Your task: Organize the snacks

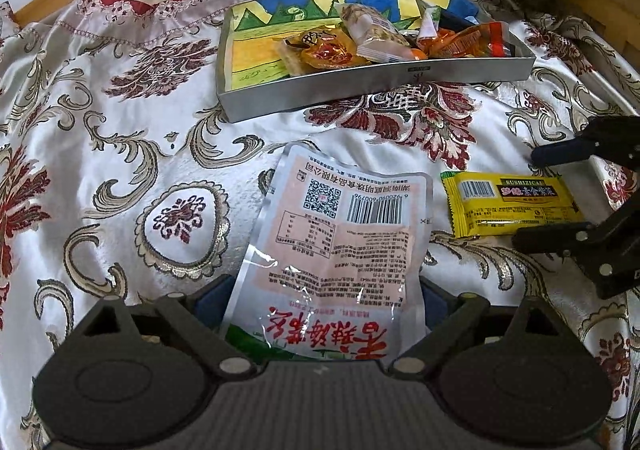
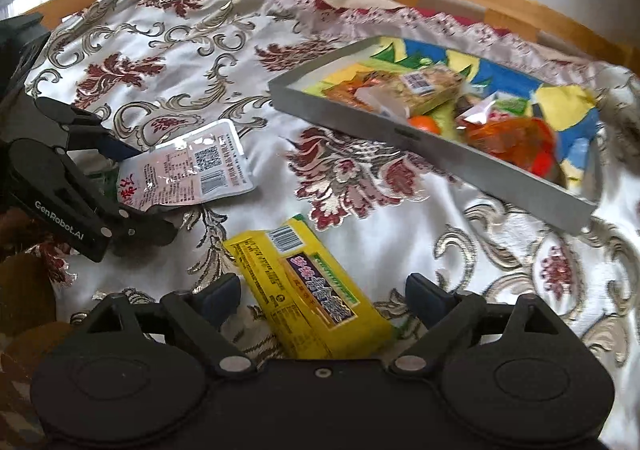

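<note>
Straddling the pink pouch (image 1: pixel 336 246) and yellow packet (image 2: pixel 308 290), both my tools (image 1: pixel 320 302) (image 2: pixel 324 298) gape open; I should close squarely, then lift toward the tray (image 1: pixel 376 85).

**Count of things on the bed**

One grey tray (image 1: pixel 376 87) sits on one patterned bedspread (image 1: pixel 120 137). Two snack packets lie outside the tray: one pink-and-silver pouch (image 1: pixel 340 234) and one yellow packet (image 1: pixel 508 203). Inside the tray, the heap blurs together; at least five wrapped snacks can be told apart, among them one pale nut bar (image 1: pixel 372 31) and one orange packet (image 1: pixel 468 41). Two grippers are in view: the left gripper (image 1: pixel 320 300) and the right gripper (image 2: pixel 322 296).
</note>
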{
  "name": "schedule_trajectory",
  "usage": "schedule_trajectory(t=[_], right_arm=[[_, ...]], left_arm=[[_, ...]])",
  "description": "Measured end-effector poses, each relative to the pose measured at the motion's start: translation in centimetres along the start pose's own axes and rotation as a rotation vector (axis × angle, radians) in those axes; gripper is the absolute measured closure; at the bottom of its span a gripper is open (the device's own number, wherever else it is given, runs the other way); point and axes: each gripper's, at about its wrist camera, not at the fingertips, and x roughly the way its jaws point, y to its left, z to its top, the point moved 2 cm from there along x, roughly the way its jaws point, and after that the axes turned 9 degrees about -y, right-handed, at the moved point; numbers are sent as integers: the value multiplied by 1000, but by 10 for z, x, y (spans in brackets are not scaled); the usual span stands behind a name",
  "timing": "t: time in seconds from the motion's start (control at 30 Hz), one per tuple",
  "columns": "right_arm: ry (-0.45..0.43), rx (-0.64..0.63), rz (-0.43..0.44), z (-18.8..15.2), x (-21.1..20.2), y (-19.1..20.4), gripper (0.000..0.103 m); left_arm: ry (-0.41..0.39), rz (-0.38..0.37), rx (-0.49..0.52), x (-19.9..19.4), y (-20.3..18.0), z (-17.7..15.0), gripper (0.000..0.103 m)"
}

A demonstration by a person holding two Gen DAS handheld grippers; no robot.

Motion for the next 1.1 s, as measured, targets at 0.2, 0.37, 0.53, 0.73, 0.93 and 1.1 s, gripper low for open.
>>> schedule_trajectory(t=[0.2,0.37,0.53,0.73,0.93,1.1], right_arm=[[-3,36,4,-3,4,0,18],[-17,67,12,-7,4,7,34],[-16,43,-3,-5,3,20,43],[16,81,-33,-3,0,25,46],[18,80,-50,-7,-15,30,47],[15,70,-55,-8,-16,34,47]], left_arm=[[-1,1,3,1,-4,0,7],[3,-7,18,0,-8,0,10],[17,-10,13,-5,-12,3,17],[18,10,-32,-16,-16,5,31],[14,21,-80,-27,-16,4,41],[10,24,-101,-31,-16,1,43]])
